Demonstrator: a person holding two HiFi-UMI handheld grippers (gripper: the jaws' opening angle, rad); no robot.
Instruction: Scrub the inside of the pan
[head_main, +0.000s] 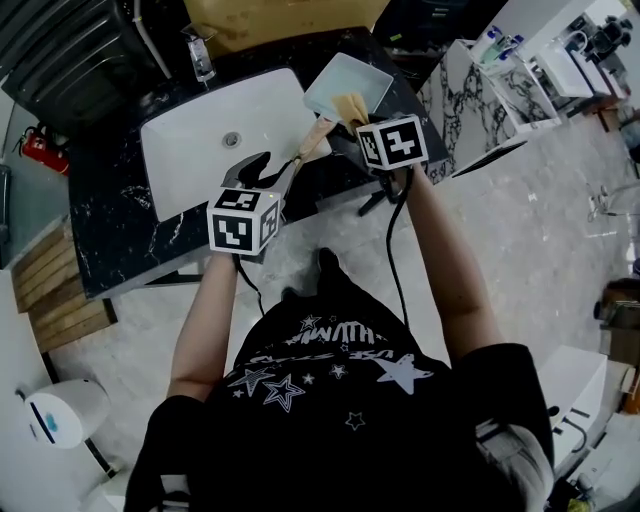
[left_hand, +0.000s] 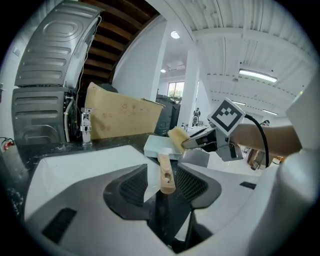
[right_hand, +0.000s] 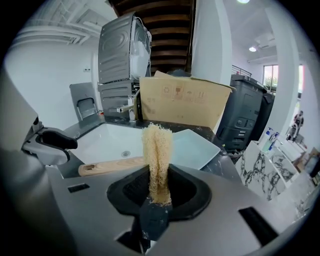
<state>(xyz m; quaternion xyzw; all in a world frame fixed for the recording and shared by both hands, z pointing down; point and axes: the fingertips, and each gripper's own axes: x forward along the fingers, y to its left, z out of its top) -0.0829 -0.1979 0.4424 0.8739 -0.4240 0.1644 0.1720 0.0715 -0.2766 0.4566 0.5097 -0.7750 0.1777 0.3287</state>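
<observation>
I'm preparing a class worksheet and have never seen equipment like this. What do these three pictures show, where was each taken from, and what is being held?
There is no robot here. A person holds a two-jaw gripper in each hand, and the cubes with square markers are part of the grippers. The head view looks down from a camera on the person's head. The other two views come from cameras riding on each gripper, looking along its jaws.

Below is a dark counter with a white sink. By the sink is a pale square pan with a wooden handle.

The right gripper is shut on a yellowish sponge. The left gripper is open. The handle's end is between its jaws, with a gap on one side.
</observation>
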